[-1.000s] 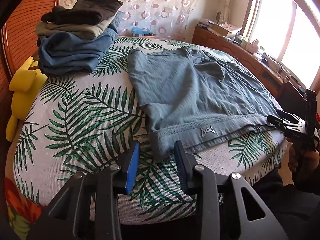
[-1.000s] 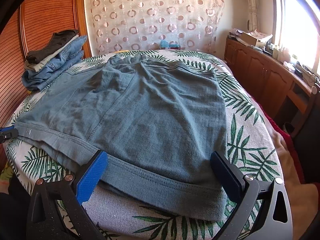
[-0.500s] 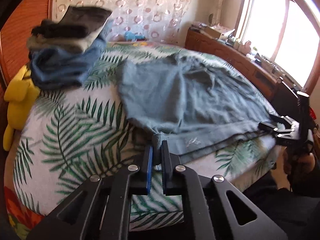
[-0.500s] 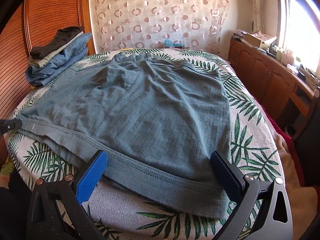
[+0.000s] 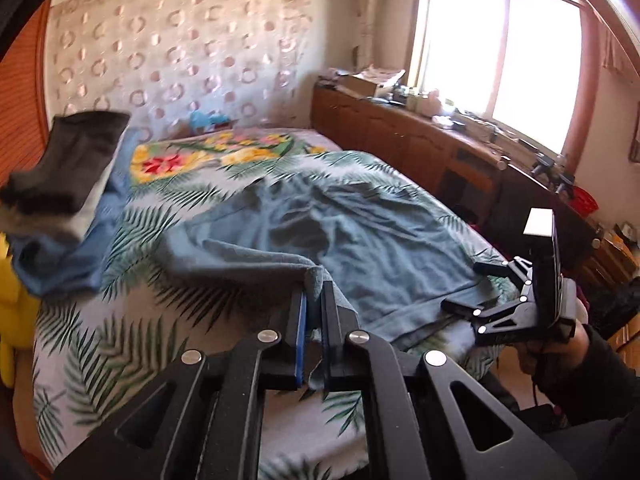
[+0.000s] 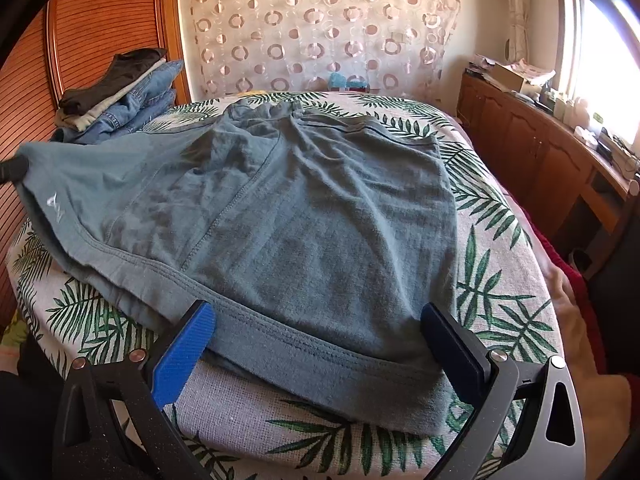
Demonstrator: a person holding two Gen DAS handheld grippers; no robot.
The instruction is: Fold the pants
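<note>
Two grippers are seen at the near edge of a bed covered by a palm-leaf bedspread [image 6: 500, 240]. At the far left, a stack of folded clothes [image 6: 116, 96] is set against the wooden wall, with a dark garment on top and blue denim beneath; in the left wrist view this stack [image 5: 64, 200] is blurred.

Beside it, grey-blue shorts [image 6: 304, 216] are spread flat over the middle of the bedspread, waistband toward the far end and hems toward the near edge. The left gripper [image 5: 314, 312] is clamped on the left hem corner of the shorts [image 5: 360, 240], its jaws nearly together with only the cloth between them. That corner is lifted off the bedspread [image 5: 120, 320], and the fabric is drawn up into a ridge running away from the jaws. In the right wrist view, only a dark tip of the left gripper [image 6: 12, 168] is seen at the raised corner, just above the small white logo [image 6: 54, 202].

Further right, the right gripper [image 6: 316, 328] is held wide open, its blue pad and dark pad set astride the right leg hem, which lies between and just ahead of them; nothing is gripped. From the left wrist view, the right gripper [image 5: 464, 286] is seen at the hem's right end, held by a hand [image 5: 560, 352].
</note>
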